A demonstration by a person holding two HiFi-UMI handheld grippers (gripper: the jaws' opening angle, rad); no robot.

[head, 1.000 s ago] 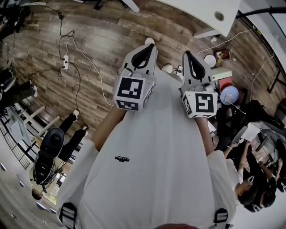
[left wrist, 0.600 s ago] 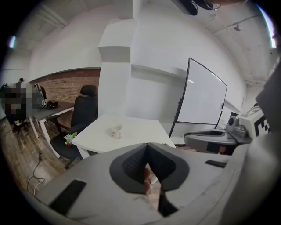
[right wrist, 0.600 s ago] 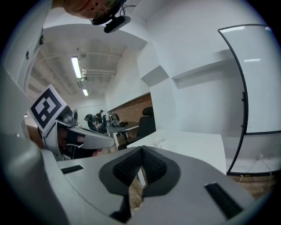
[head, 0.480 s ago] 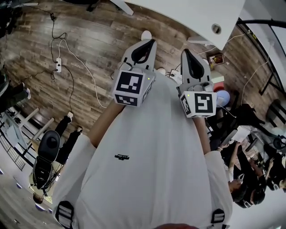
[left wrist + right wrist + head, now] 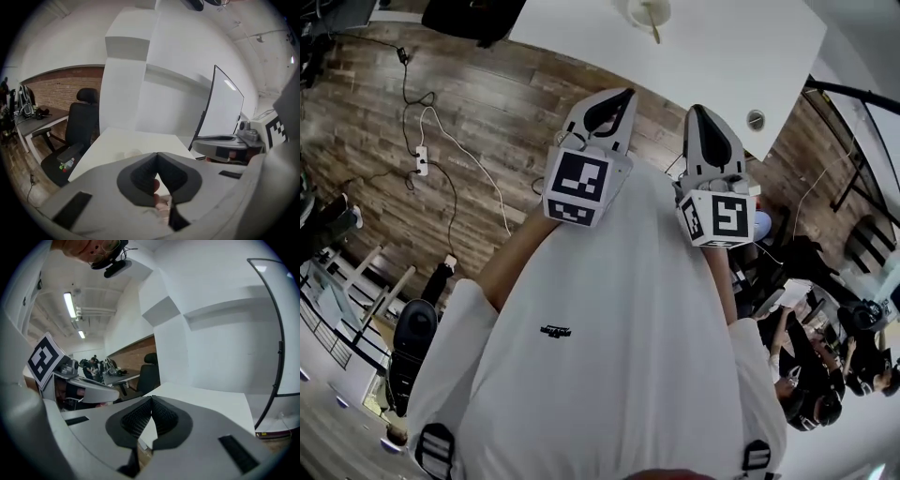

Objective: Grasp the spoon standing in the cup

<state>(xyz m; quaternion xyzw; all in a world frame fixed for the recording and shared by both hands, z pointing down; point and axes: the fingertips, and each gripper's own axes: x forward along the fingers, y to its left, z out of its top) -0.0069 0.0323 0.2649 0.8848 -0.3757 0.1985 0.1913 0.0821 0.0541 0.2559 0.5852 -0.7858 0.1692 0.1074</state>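
Holding a pair of tongs in each hand, I have both close in front of my chest, pointing forward. The left gripper (image 5: pixel 617 99) has its jaws pressed together at the tips with nothing between them; its own view shows the two dark ribbed pads meeting in a point (image 5: pixel 157 157). The right gripper (image 5: pixel 702 120) is the same, tips touching and empty (image 5: pixel 151 401). The two grippers sit side by side, near each other but apart, above a wooden floor (image 5: pixel 487 103).

Ahead of them is a white table (image 5: pixel 722 42). The cup (image 5: pixel 643 11) stands on it well beyond both tong tips, near the top edge of the head view, with the spoon (image 5: pixel 654 28) standing in it, its handle leaning out over the rim towards me. In the left gripper view the cup shows only as a faint pale shape (image 5: pixel 129 153) on the tabletop, just above the jaws. A black office chair (image 5: pixel 79 126) stands to the left of the table.

As I judge it, the grasp has not begun. The main risk is arriving with the jaws together: closed tips would push the handle aside or tip the cup, which looks light. A low approach could also strike the rim before the spoon
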